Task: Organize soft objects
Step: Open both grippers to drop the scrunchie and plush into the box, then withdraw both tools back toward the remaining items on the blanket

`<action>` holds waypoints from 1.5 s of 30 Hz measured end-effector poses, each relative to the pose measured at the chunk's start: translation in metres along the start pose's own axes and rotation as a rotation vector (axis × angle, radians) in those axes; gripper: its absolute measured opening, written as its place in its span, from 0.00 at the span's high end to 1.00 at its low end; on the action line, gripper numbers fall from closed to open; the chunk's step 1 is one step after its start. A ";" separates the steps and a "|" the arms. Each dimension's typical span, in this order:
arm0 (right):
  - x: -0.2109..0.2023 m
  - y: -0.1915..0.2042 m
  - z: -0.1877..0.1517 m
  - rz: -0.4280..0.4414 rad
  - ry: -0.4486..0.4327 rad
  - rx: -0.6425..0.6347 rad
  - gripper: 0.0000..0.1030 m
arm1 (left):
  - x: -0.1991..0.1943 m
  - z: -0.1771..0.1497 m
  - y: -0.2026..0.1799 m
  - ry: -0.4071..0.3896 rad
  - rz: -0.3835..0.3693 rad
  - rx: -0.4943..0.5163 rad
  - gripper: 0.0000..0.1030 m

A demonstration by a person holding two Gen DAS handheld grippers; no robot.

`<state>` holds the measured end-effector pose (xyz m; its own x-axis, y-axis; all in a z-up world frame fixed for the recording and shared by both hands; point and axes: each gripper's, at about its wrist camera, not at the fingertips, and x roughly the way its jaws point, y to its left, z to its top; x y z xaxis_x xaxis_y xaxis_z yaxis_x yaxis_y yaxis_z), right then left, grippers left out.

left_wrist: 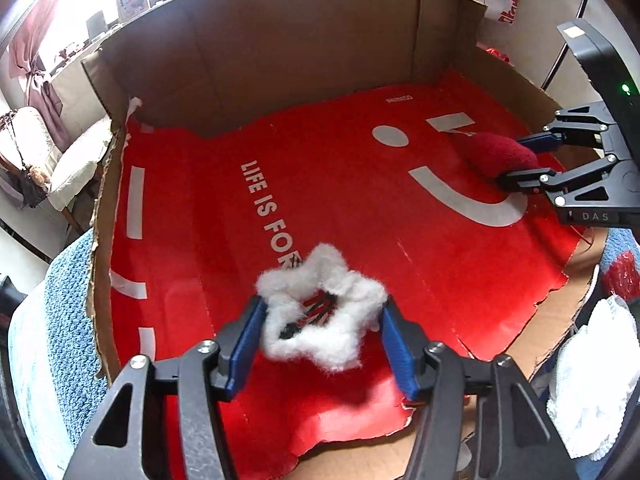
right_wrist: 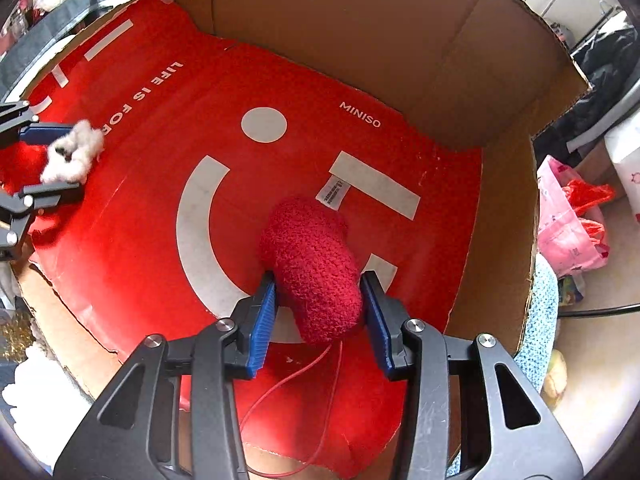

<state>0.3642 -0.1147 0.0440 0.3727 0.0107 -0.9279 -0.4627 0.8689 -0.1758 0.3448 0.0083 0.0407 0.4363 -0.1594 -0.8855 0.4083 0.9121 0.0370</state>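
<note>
A white fluffy star-shaped ornament (left_wrist: 322,312) sits between the blue pads of my left gripper (left_wrist: 323,334), which is shut on it just above the red paper lining (left_wrist: 340,184) of a cardboard box. It also shows at the left of the right wrist view (right_wrist: 72,156). My right gripper (right_wrist: 318,312) is shut on a dark red knitted plush (right_wrist: 314,268) with a red string trailing below it. The plush and right gripper show at the right of the left wrist view (left_wrist: 500,156).
The cardboard box (left_wrist: 260,60) has tall brown walls at the back and sides. A blue knitted cloth (left_wrist: 68,320) lies under its left edge. White fluffy material (left_wrist: 592,380) lies at the right. A pink plastic bag (right_wrist: 568,220) sits outside the box's right wall.
</note>
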 end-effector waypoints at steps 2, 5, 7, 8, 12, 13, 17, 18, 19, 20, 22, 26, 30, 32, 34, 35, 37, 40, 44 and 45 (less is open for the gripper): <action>0.001 -0.001 0.001 0.002 0.002 0.001 0.60 | 0.000 0.000 -0.002 0.000 0.001 0.011 0.34; 0.003 -0.001 0.002 0.010 0.006 0.001 0.54 | 0.000 0.001 -0.004 -0.003 0.005 0.014 0.32; 0.004 0.002 0.002 0.020 0.004 -0.006 0.47 | -0.002 0.001 -0.004 -0.013 0.005 0.011 0.29; 0.004 0.004 0.003 0.016 0.002 -0.012 0.44 | -0.003 0.002 -0.004 -0.018 0.005 0.010 0.28; 0.001 0.004 0.007 -0.003 -0.011 -0.009 0.42 | -0.013 0.003 -0.005 -0.054 -0.003 0.008 0.25; -0.002 0.003 0.008 0.000 -0.018 -0.001 0.42 | -0.016 0.003 -0.005 -0.062 0.000 0.007 0.21; -0.014 0.001 0.009 0.004 -0.042 0.017 0.41 | -0.031 0.002 -0.005 -0.107 0.015 -0.001 0.14; -0.019 0.000 0.009 0.002 -0.053 0.022 0.41 | -0.035 0.001 -0.004 -0.118 0.014 -0.008 0.14; -0.025 0.000 0.008 0.001 -0.063 0.026 0.41 | -0.040 0.000 -0.003 -0.129 0.013 -0.015 0.13; -0.029 -0.002 0.003 0.001 -0.072 0.030 0.41 | -0.046 -0.001 -0.002 -0.145 0.014 -0.024 0.12; -0.041 -0.004 0.000 -0.001 -0.098 0.045 0.36 | -0.058 -0.004 -0.002 -0.177 0.018 -0.037 0.08; -0.067 -0.007 -0.007 -0.010 -0.157 0.072 0.30 | -0.081 -0.012 -0.002 -0.237 0.036 -0.052 0.02; -0.092 -0.008 -0.016 -0.036 -0.218 0.096 0.27 | -0.106 -0.023 -0.004 -0.292 0.075 -0.062 0.01; -0.105 -0.012 -0.026 -0.046 -0.242 0.115 0.21 | -0.117 -0.029 -0.004 -0.321 0.082 -0.075 0.00; -0.119 -0.015 -0.039 -0.072 -0.268 0.134 0.21 | -0.125 -0.035 -0.003 -0.337 0.090 -0.094 0.00; -0.124 -0.019 -0.045 -0.080 -0.274 0.144 0.21 | -0.129 -0.040 -0.001 -0.344 0.097 -0.108 0.00; -0.132 -0.025 -0.060 -0.103 -0.287 0.167 0.21 | -0.135 -0.051 0.004 -0.352 0.110 -0.133 0.00; -0.141 -0.038 -0.088 -0.112 -0.299 0.218 0.21 | -0.142 -0.069 0.010 -0.352 0.121 -0.159 0.00; -0.150 -0.047 -0.127 -0.128 -0.318 0.266 0.21 | -0.153 -0.099 0.015 -0.358 0.158 -0.181 0.00; -0.153 -0.048 -0.137 -0.125 -0.325 0.273 0.21 | -0.157 -0.108 0.016 -0.362 0.158 -0.188 0.00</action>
<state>0.2192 -0.2256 0.1496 0.6662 0.0144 -0.7456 -0.1850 0.9717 -0.1465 0.1966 0.0883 0.1301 0.7482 -0.1035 -0.6553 0.1755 0.9835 0.0450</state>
